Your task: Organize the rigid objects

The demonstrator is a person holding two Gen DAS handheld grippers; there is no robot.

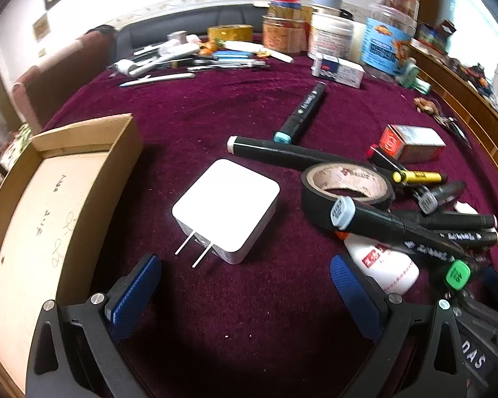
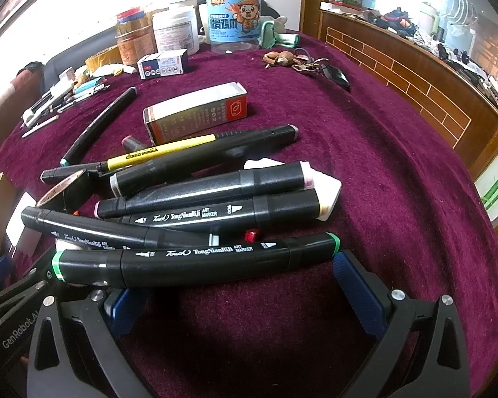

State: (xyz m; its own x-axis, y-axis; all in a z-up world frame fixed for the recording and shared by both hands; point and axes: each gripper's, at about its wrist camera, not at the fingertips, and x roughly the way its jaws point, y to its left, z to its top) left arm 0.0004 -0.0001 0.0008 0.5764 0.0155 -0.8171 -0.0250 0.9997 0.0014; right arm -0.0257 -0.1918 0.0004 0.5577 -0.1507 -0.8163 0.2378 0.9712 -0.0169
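Both tools are gaping wide: left tool (image 1: pixel 245 285) is facing the white charger (image 1: pixel 225 210), just right of the cardboard box (image 1: pixel 123 152); right tool (image 2: pixel 239 285) is facing the green-capped marker (image 2: pixel 196 260).

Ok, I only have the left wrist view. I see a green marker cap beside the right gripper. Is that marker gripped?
Observer: No. The right gripper is wide open, and the green-capped marker lies crosswise at its fingertips.
Operator: What sits right behind it?
Observer: More black markers, piled roughly parallel to it, with a white wedge-shaped piece at their right ends.
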